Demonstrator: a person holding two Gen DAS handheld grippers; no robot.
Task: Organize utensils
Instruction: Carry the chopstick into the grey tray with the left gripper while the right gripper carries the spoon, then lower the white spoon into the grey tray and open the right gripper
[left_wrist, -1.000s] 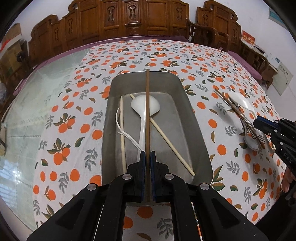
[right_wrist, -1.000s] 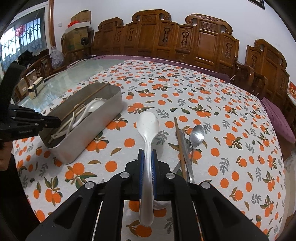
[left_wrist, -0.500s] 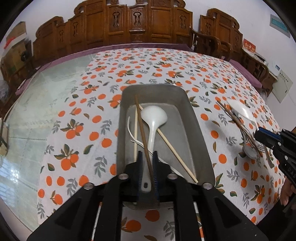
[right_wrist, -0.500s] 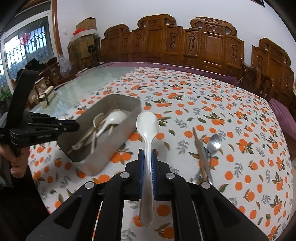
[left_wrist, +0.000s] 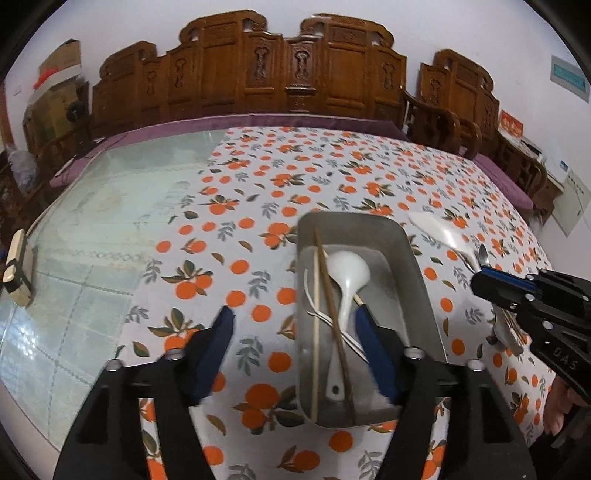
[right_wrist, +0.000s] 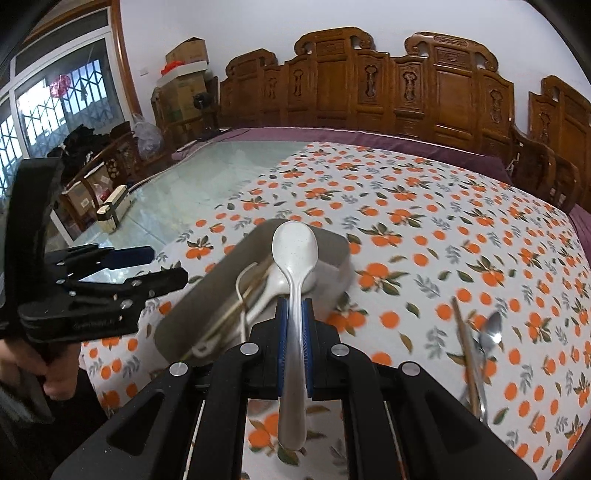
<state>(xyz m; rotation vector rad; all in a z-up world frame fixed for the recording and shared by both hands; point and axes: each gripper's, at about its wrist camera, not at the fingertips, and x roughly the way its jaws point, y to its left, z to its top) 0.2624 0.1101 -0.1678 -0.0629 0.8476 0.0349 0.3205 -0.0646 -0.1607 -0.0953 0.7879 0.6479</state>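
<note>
A metal tray (left_wrist: 417, 280) (right_wrist: 184, 314) sits on the orange-print tablecloth. In it lie a white spoon (left_wrist: 345, 284), a brown chopstick (left_wrist: 334, 317), pale chopsticks (left_wrist: 316, 325) and a thin white utensil. My left gripper (left_wrist: 293, 332) is open and empty above the tray's near end. My right gripper (right_wrist: 294, 310) is shut on a white speckled spoon (right_wrist: 294, 254), held above the tray's right side; the spoon also shows in the left wrist view (left_wrist: 439, 230). A metal spoon (right_wrist: 489, 332) and a brown chopstick (right_wrist: 467, 350) lie on the cloth at the right.
Bare glass tabletop (left_wrist: 92, 229) lies left of the cloth, with a small cream box (left_wrist: 16, 269) at its edge. Carved wooden chairs (right_wrist: 388, 85) line the far side. Boxes (right_wrist: 184, 77) are stacked at the back left.
My left gripper opened and let the brown chopstick drop into the tray, then drew back left. My right gripper carried the white speckled spoon left to the tray.
</note>
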